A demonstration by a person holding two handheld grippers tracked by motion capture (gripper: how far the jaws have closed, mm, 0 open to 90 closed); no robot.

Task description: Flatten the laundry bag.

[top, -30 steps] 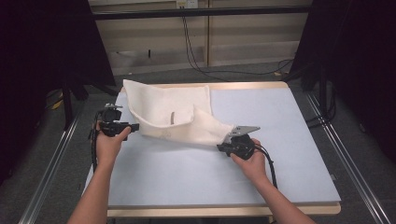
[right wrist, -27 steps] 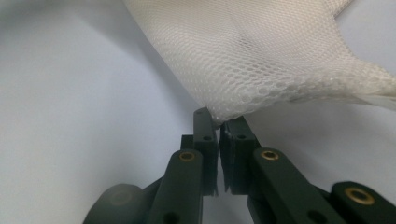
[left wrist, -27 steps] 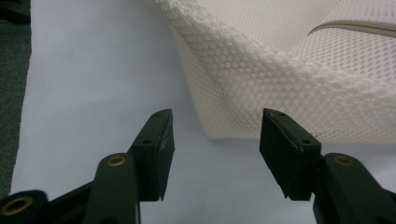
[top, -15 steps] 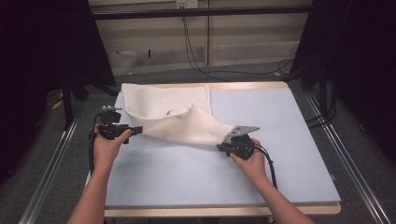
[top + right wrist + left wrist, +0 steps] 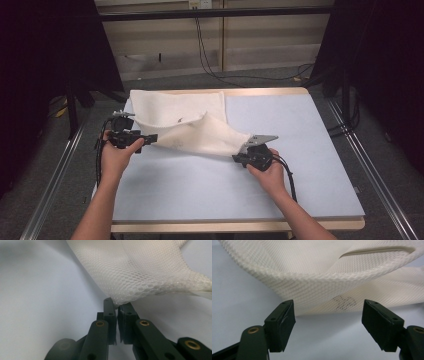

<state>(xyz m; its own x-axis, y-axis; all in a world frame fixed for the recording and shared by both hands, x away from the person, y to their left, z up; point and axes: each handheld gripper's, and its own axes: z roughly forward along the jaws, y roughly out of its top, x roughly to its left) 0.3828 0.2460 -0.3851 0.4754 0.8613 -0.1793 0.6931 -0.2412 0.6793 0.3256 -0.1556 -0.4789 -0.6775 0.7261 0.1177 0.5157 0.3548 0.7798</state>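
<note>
Mid-fold: my right tool (image 5: 248, 154) pinches a corner of the cream-white mesh fabric bag (image 5: 195, 131) lying on the pale blue worktop (image 5: 300, 150), my left tool (image 5: 149, 137) has just been opening, jaws wide, nothing gripped; next, probably regrasp the near edge.

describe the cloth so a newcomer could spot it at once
On the pale blue table, look at the far left part: a cream mesh cloth lies there. One corner is drawn toward the near right, pinched in the right gripper. It's the table's one woven, honeycomb-textured thing.
</note>
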